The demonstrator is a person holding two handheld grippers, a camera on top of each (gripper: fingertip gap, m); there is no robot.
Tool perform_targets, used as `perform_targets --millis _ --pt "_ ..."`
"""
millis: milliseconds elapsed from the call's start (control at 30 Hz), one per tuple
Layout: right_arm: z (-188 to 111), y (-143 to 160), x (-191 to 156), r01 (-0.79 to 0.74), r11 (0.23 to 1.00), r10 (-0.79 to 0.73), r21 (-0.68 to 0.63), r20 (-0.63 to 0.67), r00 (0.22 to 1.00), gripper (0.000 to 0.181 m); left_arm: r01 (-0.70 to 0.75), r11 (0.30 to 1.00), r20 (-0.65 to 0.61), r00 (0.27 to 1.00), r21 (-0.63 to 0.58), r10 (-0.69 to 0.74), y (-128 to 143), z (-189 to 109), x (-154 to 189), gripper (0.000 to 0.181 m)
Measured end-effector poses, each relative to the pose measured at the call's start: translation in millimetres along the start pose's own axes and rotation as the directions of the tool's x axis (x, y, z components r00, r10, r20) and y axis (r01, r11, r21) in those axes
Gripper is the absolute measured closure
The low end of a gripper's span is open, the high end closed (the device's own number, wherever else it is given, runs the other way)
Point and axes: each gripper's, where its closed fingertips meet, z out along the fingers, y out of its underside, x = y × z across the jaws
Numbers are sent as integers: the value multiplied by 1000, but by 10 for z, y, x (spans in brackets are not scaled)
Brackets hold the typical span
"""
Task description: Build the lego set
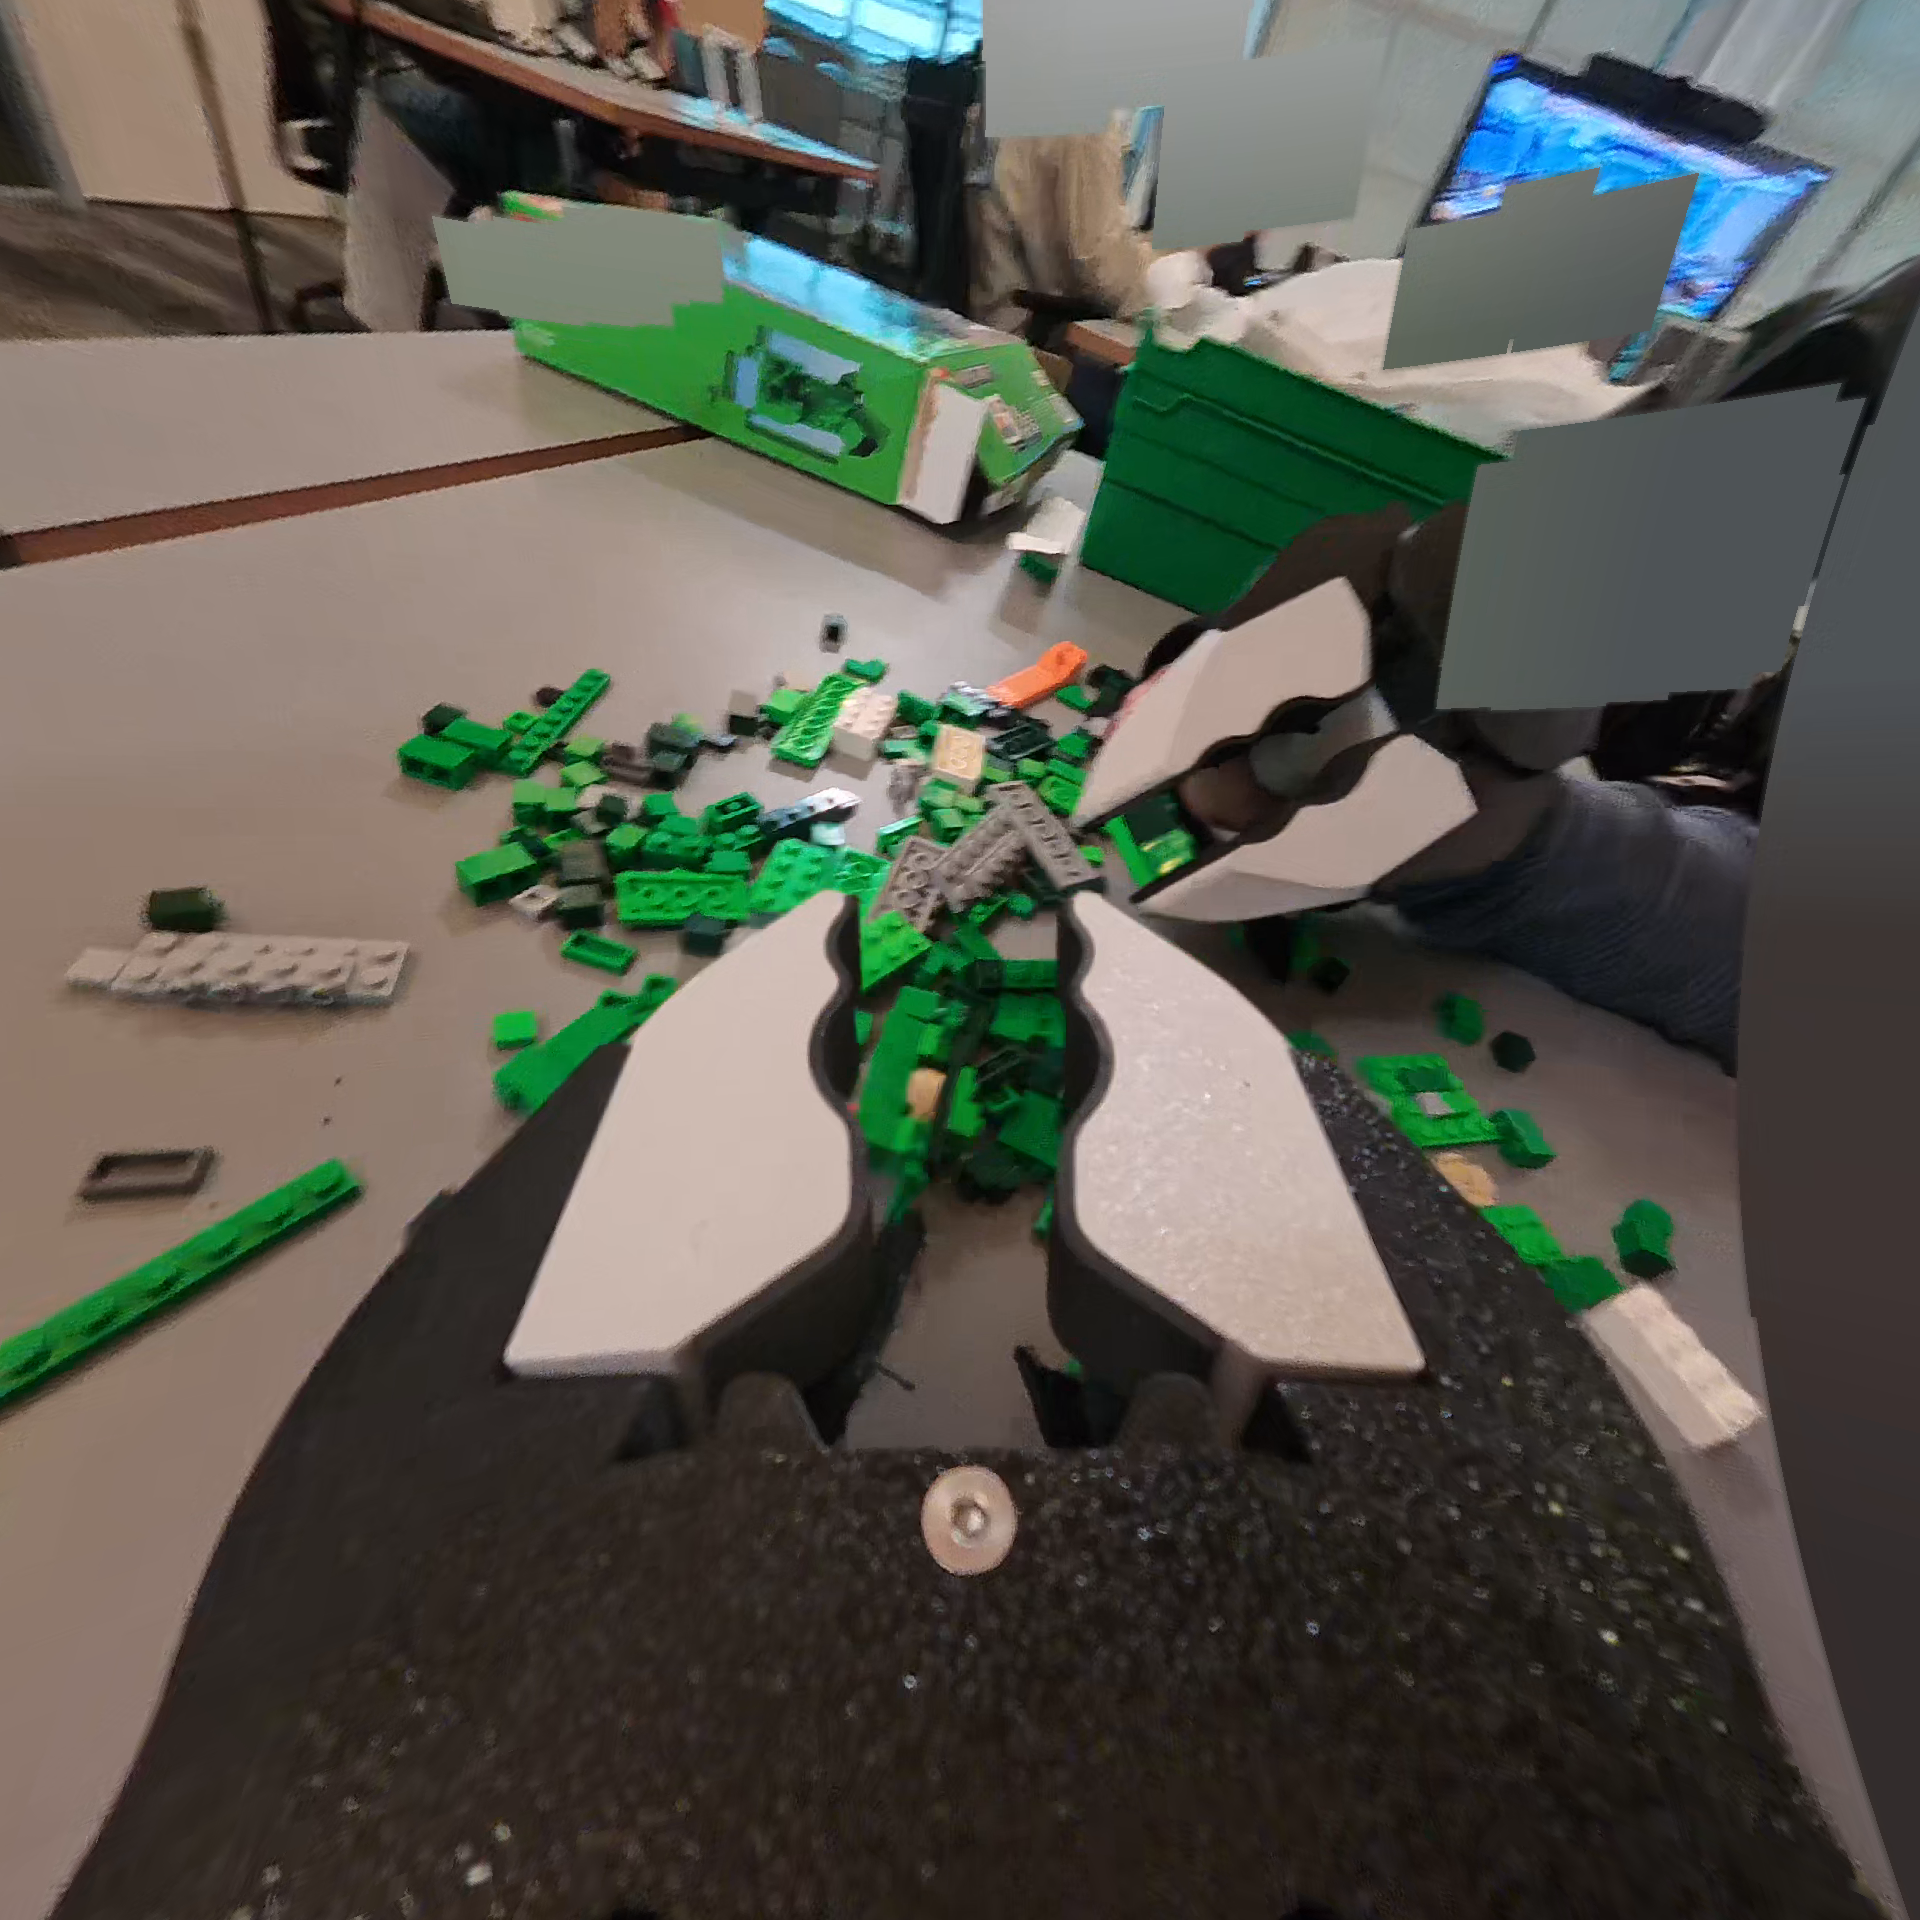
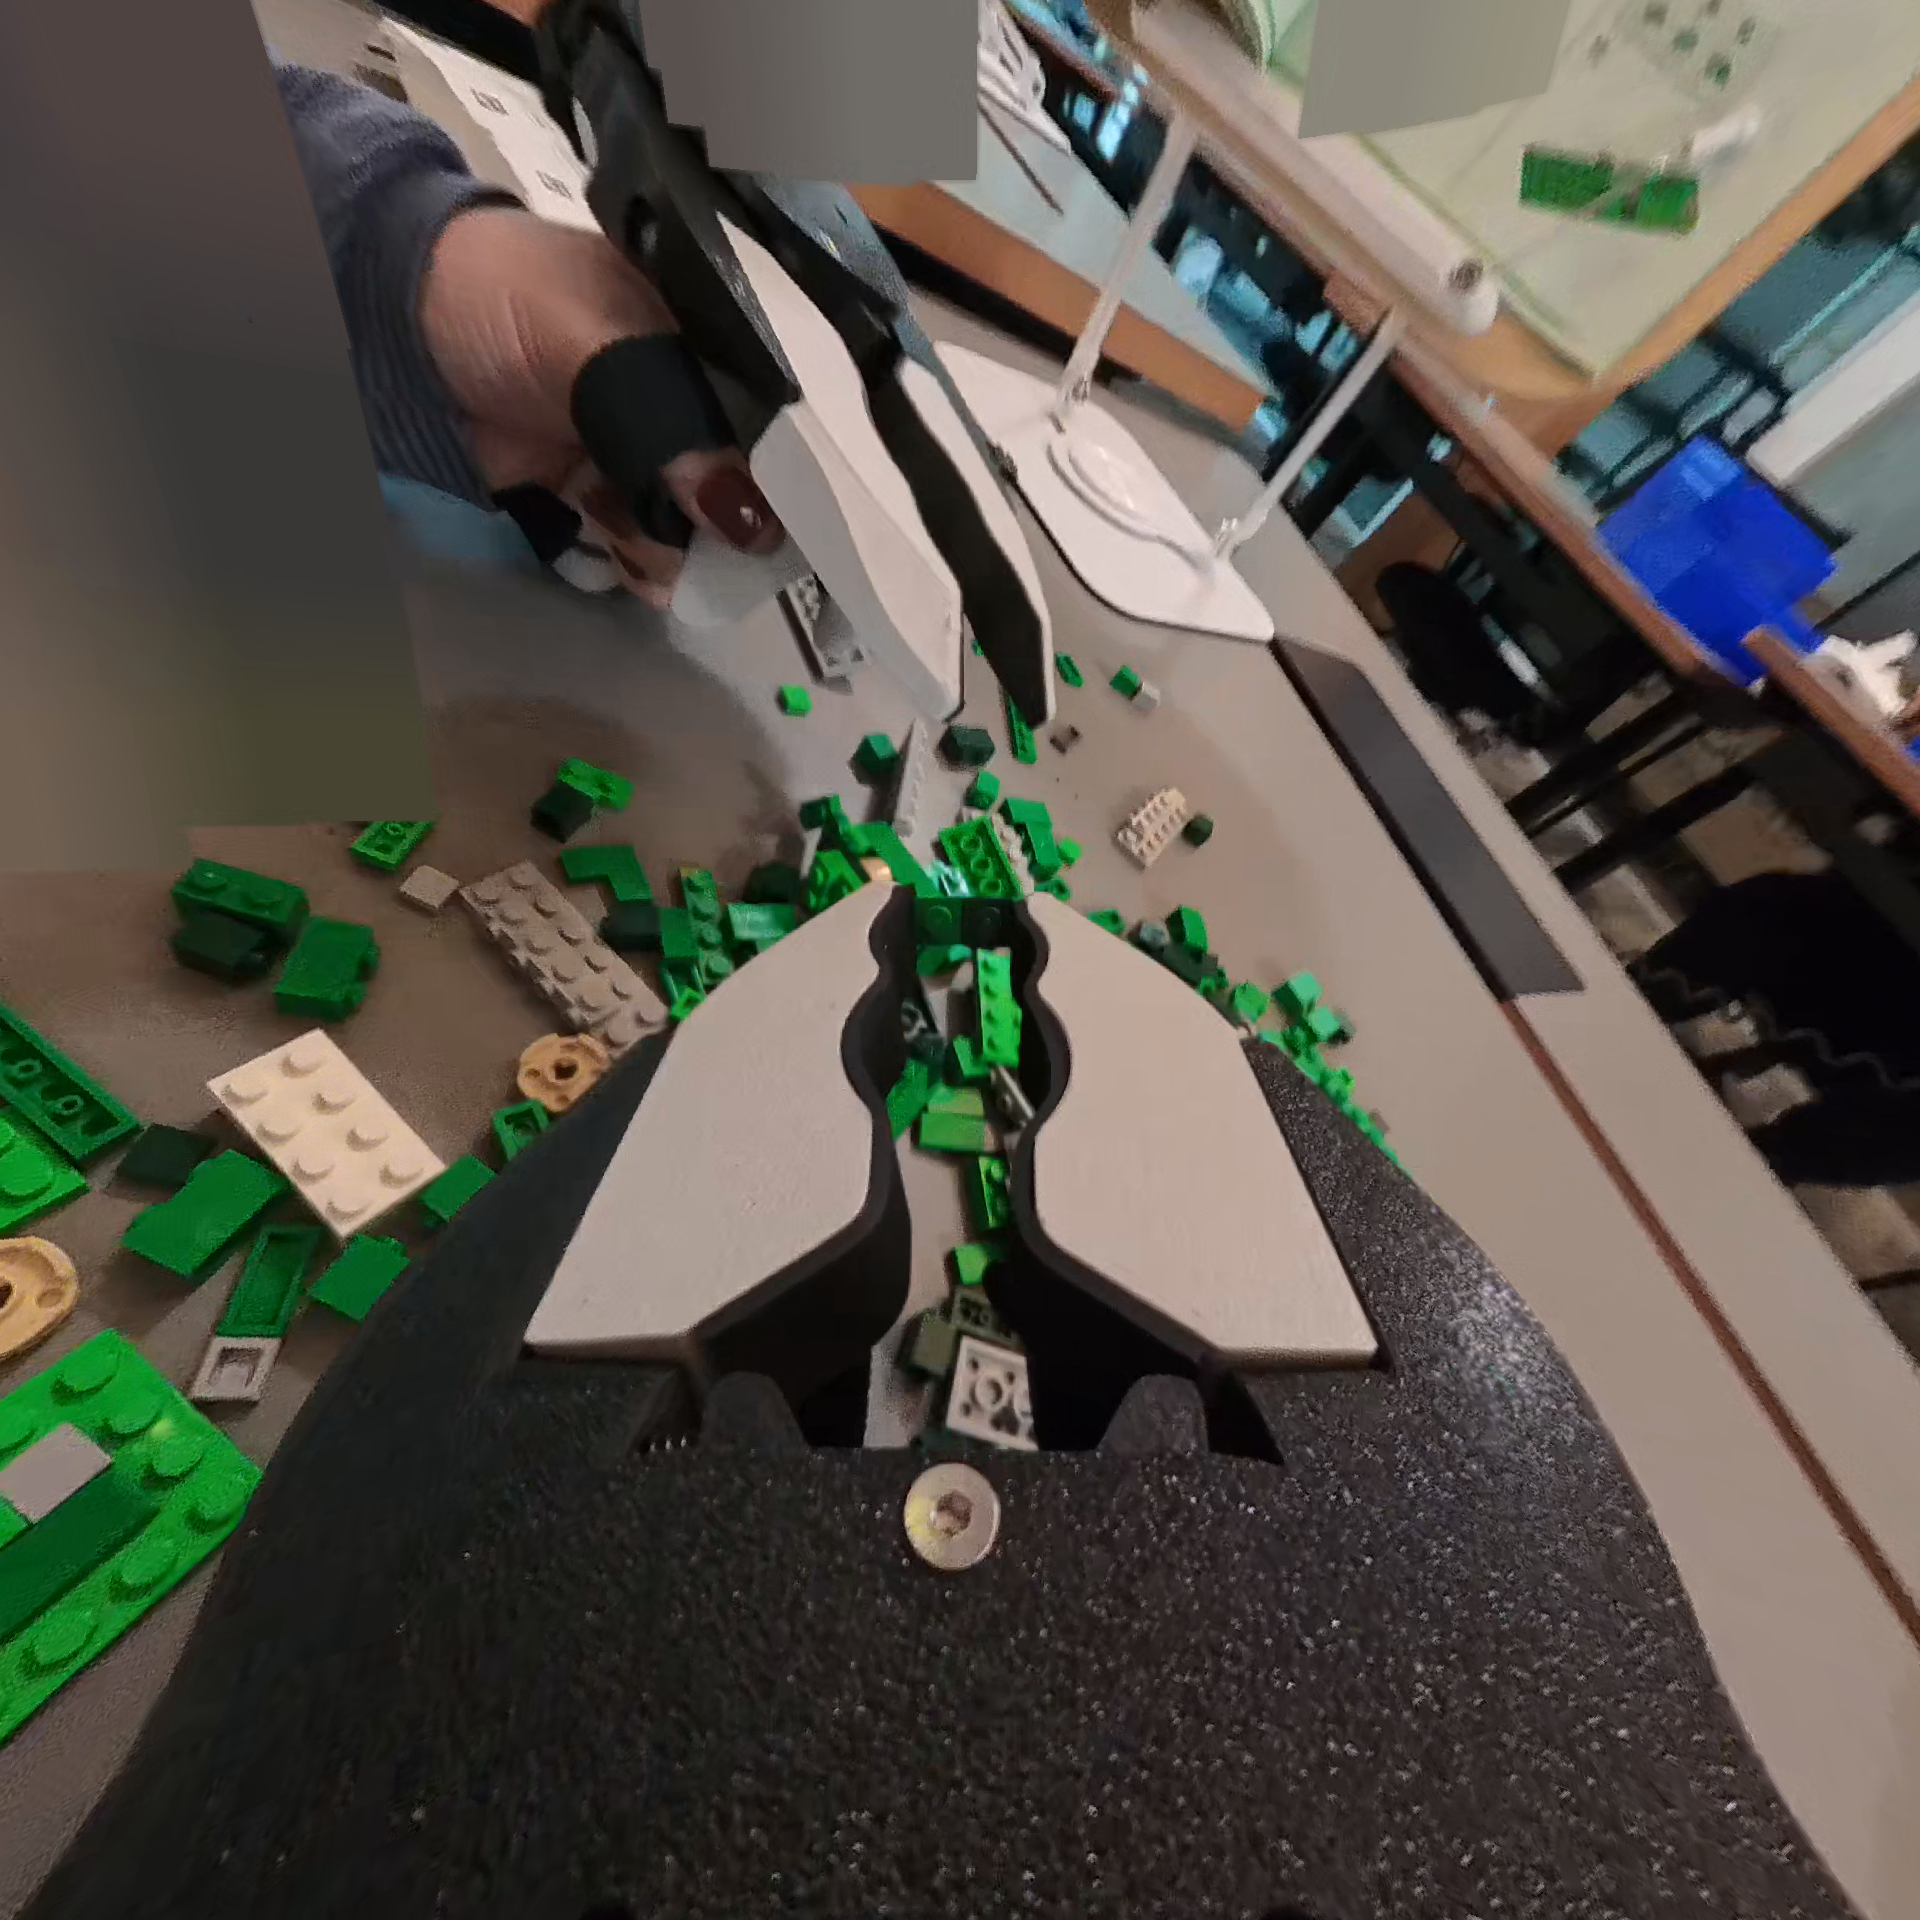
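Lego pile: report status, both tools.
Left tool open, empty, over lego pile. Right tool narrowed around dark green brick, grip unconfirmed. Pile crowds both tools.

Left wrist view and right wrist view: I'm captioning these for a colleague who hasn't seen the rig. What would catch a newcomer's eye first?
First, the heap of mostly green lego pieces spread over the grey table, with both hand-held grippers above it. The left hand-held gripper hangs open over the heap, and the right hand-held gripper seems to pinch a green brick. Behind them lies the green lego box.
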Motion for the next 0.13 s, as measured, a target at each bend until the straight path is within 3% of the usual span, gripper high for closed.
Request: perform_targets --millis 133 --pt "-50 -309 -167 93 976 -102 197 32 994 164 83 996 -268 960 -7 -82 -15 46 406 148"
